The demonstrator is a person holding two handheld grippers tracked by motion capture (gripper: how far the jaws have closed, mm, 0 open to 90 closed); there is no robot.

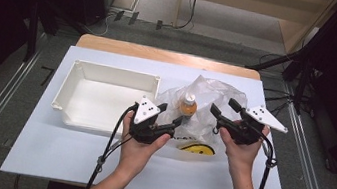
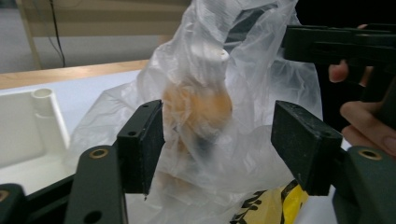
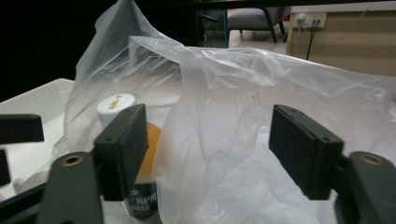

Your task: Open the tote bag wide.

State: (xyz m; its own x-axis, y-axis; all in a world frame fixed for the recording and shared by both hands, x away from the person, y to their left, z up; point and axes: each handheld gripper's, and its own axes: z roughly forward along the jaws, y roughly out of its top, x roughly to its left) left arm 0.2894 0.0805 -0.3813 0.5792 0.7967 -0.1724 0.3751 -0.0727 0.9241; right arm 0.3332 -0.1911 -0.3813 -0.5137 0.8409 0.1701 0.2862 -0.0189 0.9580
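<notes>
White-covered desk (image 1: 71, 156), frame centre: crumpled clear plastic bag (image 1: 206, 100) around a small white-capped orange bottle (image 1: 187, 104).
Both the left hand-held gripper (image 1: 169, 116) and right hand-held gripper (image 1: 222, 107) are spread, empty; flimsy, slippery film, best pinched at the rim.

Bottle (image 2: 198, 105) inside clear plastic bag (image 2: 261, 93)

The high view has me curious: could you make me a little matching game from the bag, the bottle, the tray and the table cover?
Things:
1. plastic bag
2. bottle
3. tray
4. table cover

Descriptions:
A. white, open-topped, left of the bag
B. flat pale sheet under everything
C. clear and crumpled, between the two grippers
D. orange with a white cap, upright inside the bag

Pairs: 1-C, 2-D, 3-A, 4-B
</notes>
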